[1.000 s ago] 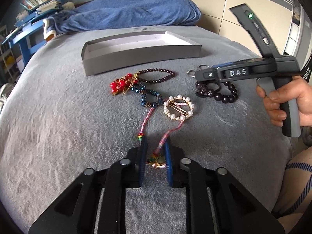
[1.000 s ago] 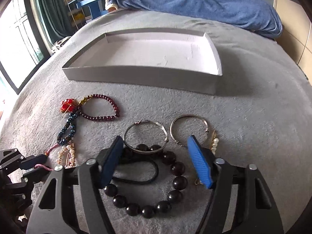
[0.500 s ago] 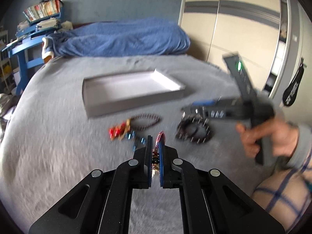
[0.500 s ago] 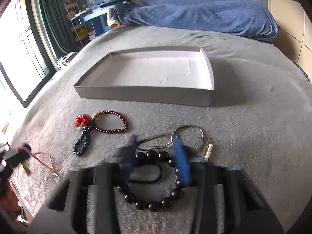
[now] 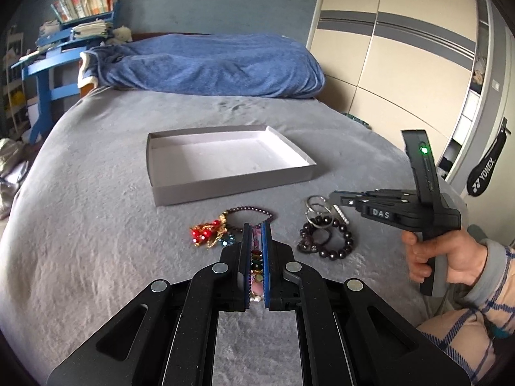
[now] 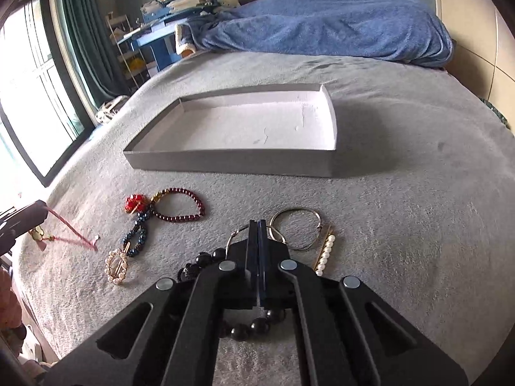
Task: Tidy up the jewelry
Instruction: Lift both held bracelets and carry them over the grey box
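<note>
Grey blanket covers the bed [image 6: 402, 212], and on it I see the grey box [image 6: 225, 160], its inside bare. My left gripper [image 5: 256, 257] has its fingers clamped on the pink cord bracelet [image 5: 256, 241]. My right gripper [image 6: 257, 257] has just closed; between its fingers I see nothing, the black bead bracelet [image 6: 251, 325] lying below.

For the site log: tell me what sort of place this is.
Most likely a bedroom: the jewelry lies on a bed with a grey cover, a rumpled blue blanket at its head, and wardrobe doors stand alongside.
</note>
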Demonstrator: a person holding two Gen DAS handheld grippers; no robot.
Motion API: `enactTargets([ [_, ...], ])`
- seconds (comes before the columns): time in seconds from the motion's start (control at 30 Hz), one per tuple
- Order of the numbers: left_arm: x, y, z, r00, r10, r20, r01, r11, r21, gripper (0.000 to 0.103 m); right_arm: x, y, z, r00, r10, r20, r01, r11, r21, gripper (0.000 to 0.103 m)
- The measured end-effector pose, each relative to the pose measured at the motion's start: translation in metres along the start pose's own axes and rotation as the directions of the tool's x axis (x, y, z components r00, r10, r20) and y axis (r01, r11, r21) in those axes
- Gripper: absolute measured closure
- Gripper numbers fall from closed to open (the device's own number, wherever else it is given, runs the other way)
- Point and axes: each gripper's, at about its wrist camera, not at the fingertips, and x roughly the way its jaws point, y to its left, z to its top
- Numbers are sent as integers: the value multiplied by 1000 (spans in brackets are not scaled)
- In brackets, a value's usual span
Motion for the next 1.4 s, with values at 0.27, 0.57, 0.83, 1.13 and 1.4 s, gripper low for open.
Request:
enactTargets([
  [0.27,-4,4,8,1000,11,22,-11,1000,2,97,-13,-19,5,1000,9,23,-10,999,37,100],
  [0.57,-2,2,7,1000,10,23,-10,1000,-4,97,8,-6,-7,998,36,-42,-36,999,-1,51],
  [0.83,3,4,3,1000,11,12,-10,1000,-8,97,32,5,-14,995,-11,-96,7,999,-38,56],
  [1.13,6,6,11,1000,14,23,-14,1000,-13,97,28,-2,-9,996,0,-86,-1,1000,-17,97],
  [1.4,10,6,17,1000,14,23,-14,1000,-9,97,19,-11,-12,997,9,-71,-10,1000,-7,88],
])
